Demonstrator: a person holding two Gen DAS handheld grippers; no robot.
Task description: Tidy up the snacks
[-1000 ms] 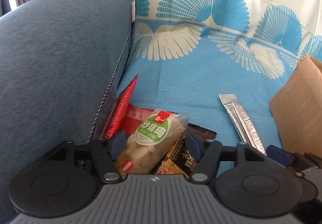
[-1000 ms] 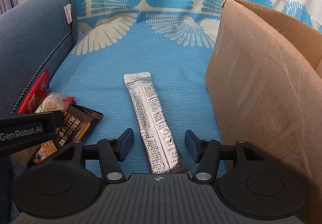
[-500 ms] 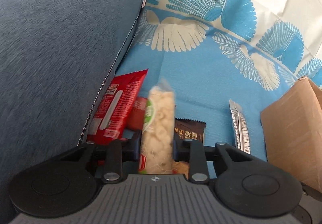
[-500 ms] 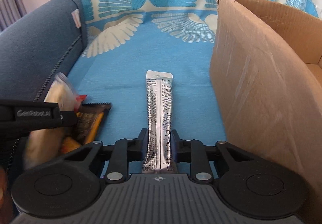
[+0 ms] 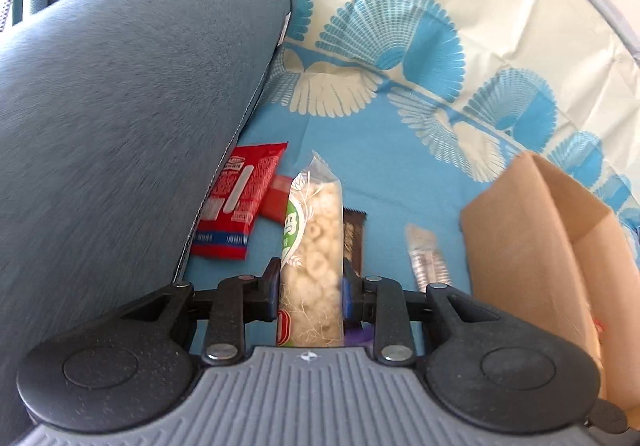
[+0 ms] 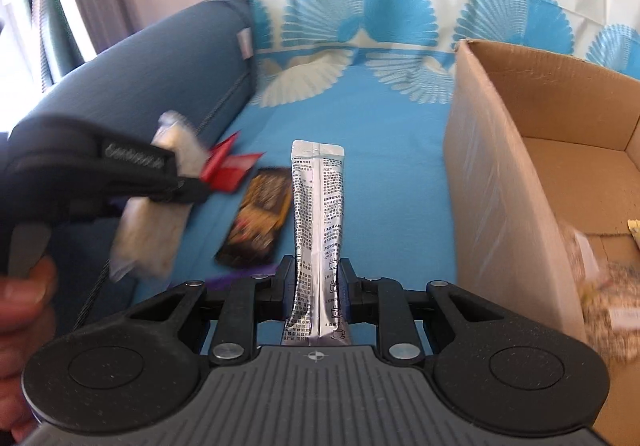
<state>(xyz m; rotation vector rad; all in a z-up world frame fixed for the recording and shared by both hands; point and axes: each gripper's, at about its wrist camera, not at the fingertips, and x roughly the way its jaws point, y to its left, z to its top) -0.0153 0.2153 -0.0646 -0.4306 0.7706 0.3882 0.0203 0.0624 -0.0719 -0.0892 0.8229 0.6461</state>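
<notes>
My left gripper (image 5: 311, 280) is shut on a clear pack of puffed cereal rings (image 5: 314, 242) with a green label, held above the blue cloth. It also shows in the right wrist view (image 6: 150, 234), blurred. My right gripper (image 6: 317, 282) is shut on a silver stick sachet (image 6: 317, 213), lifted off the cloth. A red packet (image 5: 236, 201), a small red pack (image 5: 278, 197) and a dark brown packet (image 6: 260, 221) lie on the cloth. An open cardboard box (image 6: 496, 181) stands to the right, with snack packs (image 6: 612, 302) inside.
A blue-grey sofa armrest (image 5: 120, 125) rises on the left. The patterned blue and cream cloth (image 5: 400, 173) covers the seat and backrest. A second silver sachet (image 5: 426, 258) lies beside the box (image 5: 532, 230). A hand (image 6: 24, 326) holds the left gripper.
Both grippers closed on their snacks and lifted them off the cloth. The right gripper rose so the inside of the box came into view.
</notes>
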